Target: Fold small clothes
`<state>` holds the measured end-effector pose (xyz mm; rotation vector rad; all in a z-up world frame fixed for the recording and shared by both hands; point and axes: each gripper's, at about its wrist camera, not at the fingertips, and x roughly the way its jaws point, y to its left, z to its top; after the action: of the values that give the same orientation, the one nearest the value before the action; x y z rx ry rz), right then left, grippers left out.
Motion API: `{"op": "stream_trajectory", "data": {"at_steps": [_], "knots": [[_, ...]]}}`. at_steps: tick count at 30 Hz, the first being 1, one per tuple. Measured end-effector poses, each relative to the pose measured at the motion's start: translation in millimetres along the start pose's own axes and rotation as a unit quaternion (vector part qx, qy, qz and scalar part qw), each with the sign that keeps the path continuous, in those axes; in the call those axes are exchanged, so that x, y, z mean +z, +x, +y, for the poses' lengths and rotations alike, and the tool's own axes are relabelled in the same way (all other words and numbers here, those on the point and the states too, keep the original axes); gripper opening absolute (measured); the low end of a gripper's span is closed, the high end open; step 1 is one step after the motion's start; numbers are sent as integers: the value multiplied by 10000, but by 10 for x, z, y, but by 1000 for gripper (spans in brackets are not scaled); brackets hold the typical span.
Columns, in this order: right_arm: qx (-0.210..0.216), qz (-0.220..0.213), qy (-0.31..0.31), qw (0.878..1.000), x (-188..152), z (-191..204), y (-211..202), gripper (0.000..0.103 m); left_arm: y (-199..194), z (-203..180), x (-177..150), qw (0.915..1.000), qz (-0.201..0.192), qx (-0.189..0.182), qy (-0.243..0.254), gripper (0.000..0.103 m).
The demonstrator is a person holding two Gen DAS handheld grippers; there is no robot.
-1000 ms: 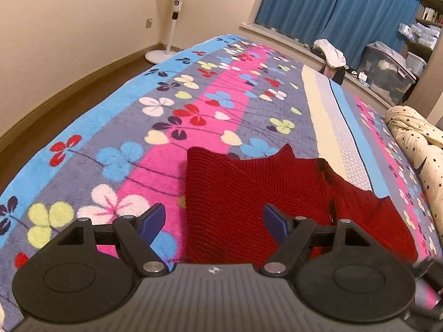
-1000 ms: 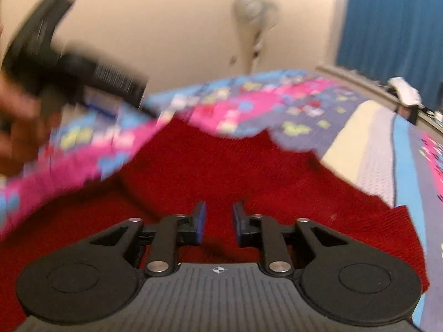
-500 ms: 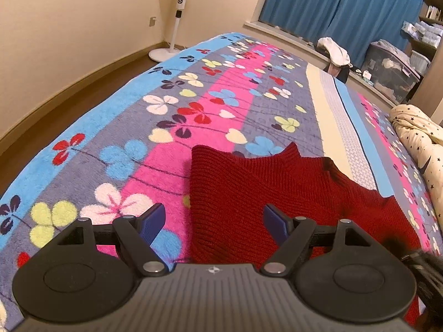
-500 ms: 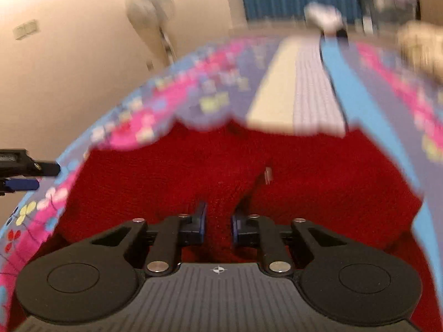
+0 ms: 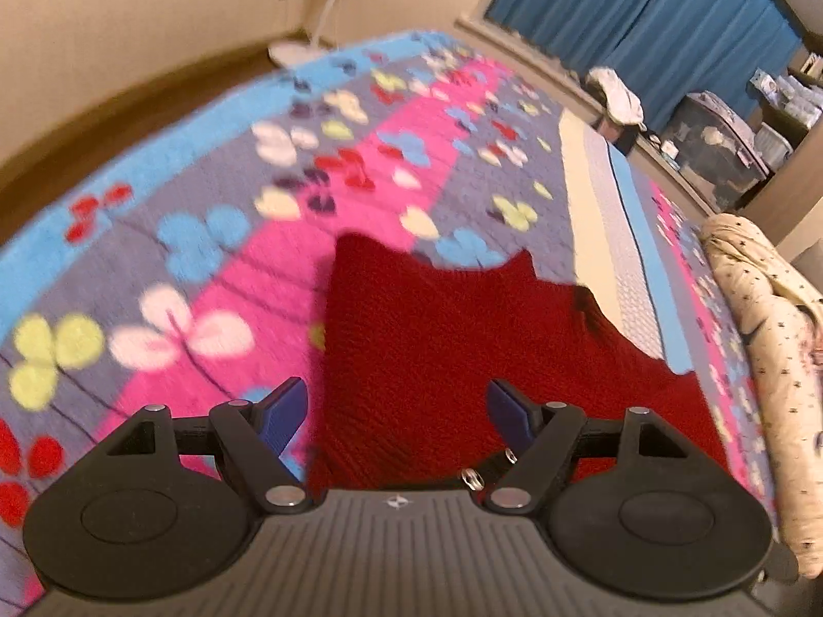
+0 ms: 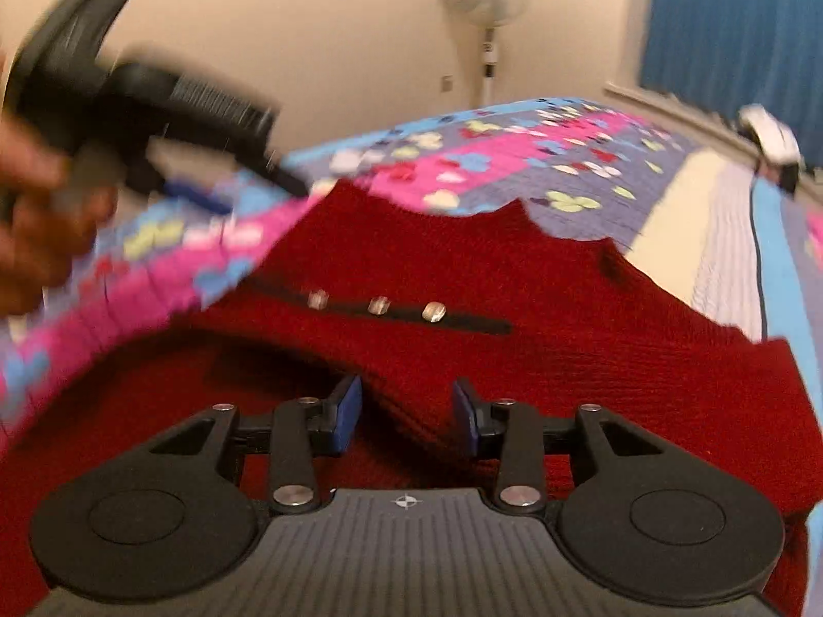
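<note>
A red knitted garment lies spread on the flowered blanket; it also shows in the right wrist view, with a dark strip carrying three shiny buttons. My left gripper is open and empty, low over the garment's near left edge. It also shows blurred at the upper left of the right wrist view. My right gripper is open, its jaws either side of a raised fold of the red knit.
A standing fan is by the far wall. Blue curtains, storage boxes and a white cloth lie beyond the bed. A cream star-patterned duvet is at the right.
My right gripper has opened from nearly shut and swung back left over the garment, where the button strip now shows. My left gripper has dropped closer to the garment's left edge.
</note>
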<state>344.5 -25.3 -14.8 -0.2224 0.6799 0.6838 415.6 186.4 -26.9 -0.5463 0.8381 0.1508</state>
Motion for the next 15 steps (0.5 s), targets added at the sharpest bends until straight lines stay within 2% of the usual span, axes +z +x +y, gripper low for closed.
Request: {"op": "stream_trajectory", "data": {"at_steps": [2,4,6,8,9,10,12,13,15], "knots": [[-172,-105,291,9994,76,-142,-45,41,89,15,-33,9985,466,-244,-179,81],[-484,-139,702,9963,124,-332,-63,42,171,-15,-105,9946,993,-240,-178,80],[-881,-157,1403,9861,152,-597,-137,43,168,-111,-160,9945,1034,-70,176,80],[-1289,-168,2093,9692,97,-888,-185,43,170,-213,-209,9934,978,105,592,73],[-1492,-176,2388,9594,63,-1031,-222,43,172,-255,-236,9920,919,275,819,56],[-1708,-188,2633,9493,12,-1157,-273,43,159,-319,-268,9880,770,540,1221,31],[-2137,-226,3016,9289,-53,-1340,-335,43,94,-455,-308,9771,391,716,1966,4],[-2315,-272,3228,9173,-97,-1403,-361,43,40,-515,-314,9716,191,724,2246,4],[-2558,-420,3643,8945,-190,-1522,-425,43,-93,-562,-286,9680,-259,579,2430,4]]}}
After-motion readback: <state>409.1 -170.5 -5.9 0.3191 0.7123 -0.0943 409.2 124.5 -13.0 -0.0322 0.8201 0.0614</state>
